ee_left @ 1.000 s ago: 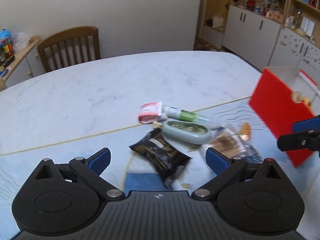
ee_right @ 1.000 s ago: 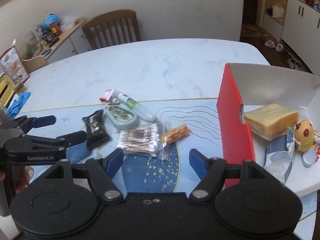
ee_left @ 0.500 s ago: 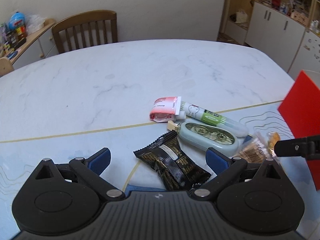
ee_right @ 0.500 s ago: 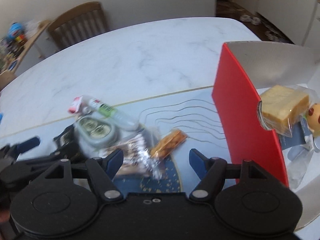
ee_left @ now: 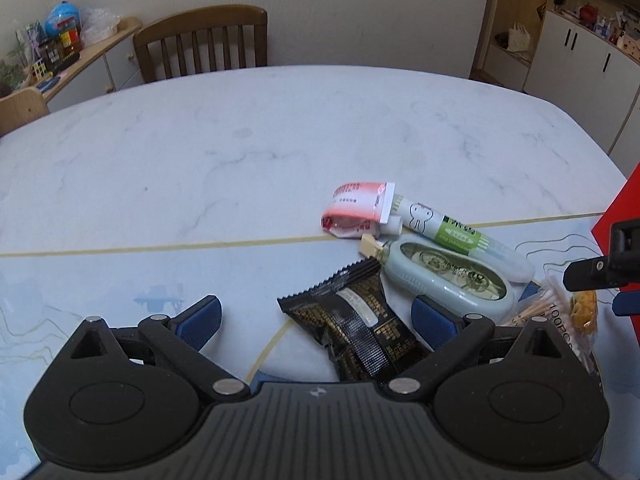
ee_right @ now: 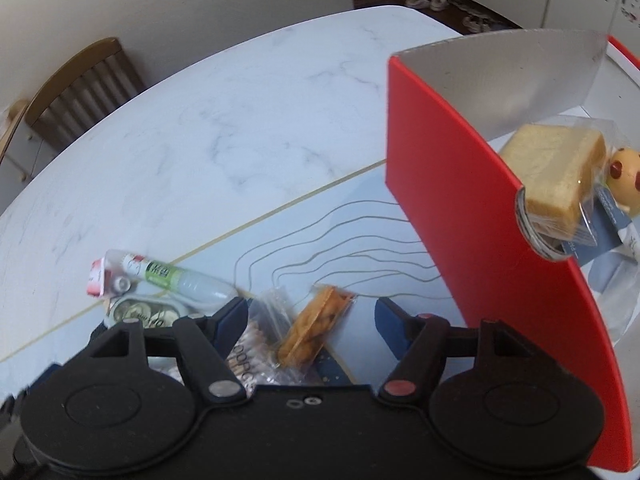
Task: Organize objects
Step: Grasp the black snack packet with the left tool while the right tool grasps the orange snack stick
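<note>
My left gripper (ee_left: 316, 318) is open, with a black snack packet (ee_left: 356, 326) lying on the table between its fingers. Behind it lie a pale green tape dispenser (ee_left: 448, 276), a green-labelled tube (ee_left: 452, 232) and a pink sachet (ee_left: 356, 208). My right gripper (ee_right: 308, 322) is open just above an orange snack packet (ee_right: 316, 324) and a bag of cotton swabs (ee_right: 256, 344). The red box (ee_right: 480, 216) at right holds a wrapped cake slice (ee_right: 556, 176) and a small yellow toy (ee_right: 624, 176). The right gripper's fingers (ee_left: 592, 272) show at the left view's right edge.
The marble table (ee_left: 260, 152) carries a light blue mat (ee_left: 120, 276) under the objects. A wooden chair (ee_left: 204, 40) stands at the far side. A side shelf (ee_left: 64, 60) with clutter is at far left. White cabinets (ee_left: 580, 56) are at far right.
Both grippers have moved forward and lower toward the pile. The black packet now sits between the left fingers; the right gripper has closed in over the orange packet. Both stay open.
</note>
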Action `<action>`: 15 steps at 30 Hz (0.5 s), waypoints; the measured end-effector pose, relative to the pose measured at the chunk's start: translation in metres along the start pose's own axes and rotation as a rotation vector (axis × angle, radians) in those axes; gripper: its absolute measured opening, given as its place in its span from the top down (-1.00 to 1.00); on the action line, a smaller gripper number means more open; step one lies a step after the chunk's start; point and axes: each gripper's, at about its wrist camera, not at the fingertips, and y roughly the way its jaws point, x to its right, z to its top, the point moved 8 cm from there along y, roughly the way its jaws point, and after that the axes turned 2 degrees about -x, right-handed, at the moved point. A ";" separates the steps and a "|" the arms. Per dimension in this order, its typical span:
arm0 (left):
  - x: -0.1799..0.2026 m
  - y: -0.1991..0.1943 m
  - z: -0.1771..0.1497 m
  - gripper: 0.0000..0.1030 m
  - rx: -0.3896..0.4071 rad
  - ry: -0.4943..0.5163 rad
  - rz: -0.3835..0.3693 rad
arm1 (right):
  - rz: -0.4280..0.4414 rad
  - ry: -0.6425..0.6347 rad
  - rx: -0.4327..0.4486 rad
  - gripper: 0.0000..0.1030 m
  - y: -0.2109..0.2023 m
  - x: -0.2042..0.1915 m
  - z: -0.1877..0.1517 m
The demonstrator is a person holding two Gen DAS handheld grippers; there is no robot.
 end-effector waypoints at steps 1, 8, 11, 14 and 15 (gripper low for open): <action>-0.001 0.001 -0.001 -0.97 -0.001 -0.004 -0.002 | -0.005 0.009 -0.004 -0.25 0.002 0.001 0.000; -0.005 0.001 -0.004 -0.95 0.009 -0.017 -0.027 | -0.016 0.052 -0.026 0.02 0.011 0.006 0.000; -0.006 -0.001 -0.005 -0.91 0.019 -0.017 -0.037 | -0.020 0.042 -0.024 0.09 0.011 0.005 0.000; -0.008 -0.004 -0.005 -0.69 0.030 -0.024 -0.045 | -0.018 0.040 -0.028 0.28 0.011 0.003 -0.002; -0.008 -0.005 -0.005 -0.56 0.033 -0.025 -0.045 | -0.014 0.038 -0.031 0.29 0.011 0.003 -0.002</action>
